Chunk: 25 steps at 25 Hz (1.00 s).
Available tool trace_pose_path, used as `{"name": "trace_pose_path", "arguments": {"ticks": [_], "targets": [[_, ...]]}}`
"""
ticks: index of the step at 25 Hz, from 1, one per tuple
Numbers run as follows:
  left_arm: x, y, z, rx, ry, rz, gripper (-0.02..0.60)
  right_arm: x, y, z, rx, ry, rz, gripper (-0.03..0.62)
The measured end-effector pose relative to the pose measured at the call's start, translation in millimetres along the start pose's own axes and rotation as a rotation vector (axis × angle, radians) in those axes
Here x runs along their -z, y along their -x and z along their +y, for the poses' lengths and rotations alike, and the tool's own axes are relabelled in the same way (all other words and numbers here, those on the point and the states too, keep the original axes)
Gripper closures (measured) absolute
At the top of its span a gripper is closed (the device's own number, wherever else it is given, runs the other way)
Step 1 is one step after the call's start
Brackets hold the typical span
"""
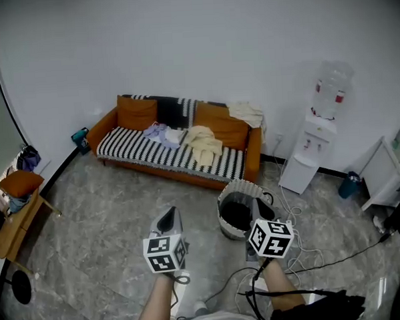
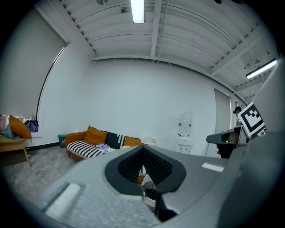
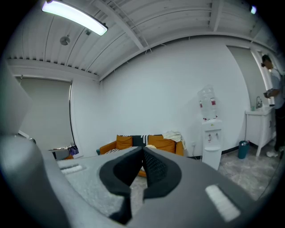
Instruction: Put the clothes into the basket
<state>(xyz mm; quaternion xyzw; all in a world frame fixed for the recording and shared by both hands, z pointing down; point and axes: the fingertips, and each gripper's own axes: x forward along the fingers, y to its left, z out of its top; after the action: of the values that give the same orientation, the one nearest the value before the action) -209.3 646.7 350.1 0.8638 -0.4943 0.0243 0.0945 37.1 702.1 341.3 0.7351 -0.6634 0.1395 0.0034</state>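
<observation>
Grey floor [image 1: 90, 228] at center carries the basket [image 1: 236, 187] beside the sofa [image 1: 132, 147], handy for its clothes [image 1: 202, 142]; left claw [image 1: 168, 216] and right claw [image 1: 256, 205], both pinched together and empty, aim there, likely approaching.

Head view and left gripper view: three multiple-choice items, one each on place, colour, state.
1. Where does the basket stand? A) on the floor before the sofa B) on the sofa's seat C) on a shelf
2. What colour are the sofa's arms? A) green B) orange C) grey
3. How are the left hand-held gripper's jaws? A) wide apart B) shut on cloth C) shut, empty
Answers: 1 A: it stands on the floor by the sofa; 2 B: both arms show orange; 3 C: they meet, nothing between.
</observation>
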Motion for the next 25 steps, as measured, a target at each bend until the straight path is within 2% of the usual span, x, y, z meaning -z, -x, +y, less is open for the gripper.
{"name": "trace_pose_path", "arguments": {"ticks": [6, 12, 17, 25], "targets": [[-1.0, -28.6, 28.4, 0.015, 0.012, 0.012, 0.577, 7.2, -26.0, 10.0, 0.023, -0.023, 0.018, 0.591], [4.3, -67.0, 38.5, 0.036, 0.017, 0.030, 0.577, 20.6, -65.3, -3.9, 0.053, -0.035, 0.070, 0.591], [8.3, -125.9, 54.6, 0.031, 0.000, 0.051, 0.577, 17.9, -131.1, -18.5, 0.056, -0.068, 0.069, 0.591], [-19.3, -248.3, 76.0, 0.014, -0.008, 0.059, 0.577, -14.7, -259.2, -35.3, 0.019, -0.069, 0.095, 0.591]]}}
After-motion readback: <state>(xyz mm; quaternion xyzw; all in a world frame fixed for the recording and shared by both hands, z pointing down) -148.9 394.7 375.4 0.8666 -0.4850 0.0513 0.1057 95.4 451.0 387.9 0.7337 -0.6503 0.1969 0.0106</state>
